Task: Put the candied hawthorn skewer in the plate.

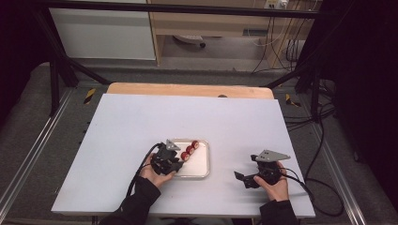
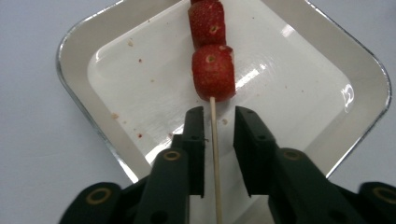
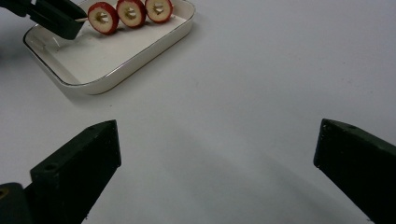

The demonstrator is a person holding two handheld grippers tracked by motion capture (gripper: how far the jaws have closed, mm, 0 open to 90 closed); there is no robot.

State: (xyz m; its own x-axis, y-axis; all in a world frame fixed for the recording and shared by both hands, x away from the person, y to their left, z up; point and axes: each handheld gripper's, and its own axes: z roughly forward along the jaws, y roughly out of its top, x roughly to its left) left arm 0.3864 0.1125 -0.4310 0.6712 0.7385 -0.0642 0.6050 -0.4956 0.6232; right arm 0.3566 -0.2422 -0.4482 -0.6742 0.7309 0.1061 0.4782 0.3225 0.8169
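Red strawberry halves on a thin wooden skewer (image 2: 215, 140) lie in the white square tray (image 2: 84, 42); my left fingers (image 2: 194, 135) stand released around its stick, my right gripper (image 3: 217, 154) gapes empty. Withdrawing crookedly could snag the stick and drag it out.

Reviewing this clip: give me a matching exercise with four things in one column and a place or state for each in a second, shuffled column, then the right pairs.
Things
1. left gripper
2. right gripper
3. strawberry skewer
4. white tray

Places or states
A. jaws spread wide over bare table, nothing between them
B. sits on the table, holding the fruit
C. lies across the tray, its stick pointing at the near gripper
D. jaws slightly apart on either side of a thin stick, pads not pressing it

Pairs: 1-D, 2-A, 3-C, 4-B
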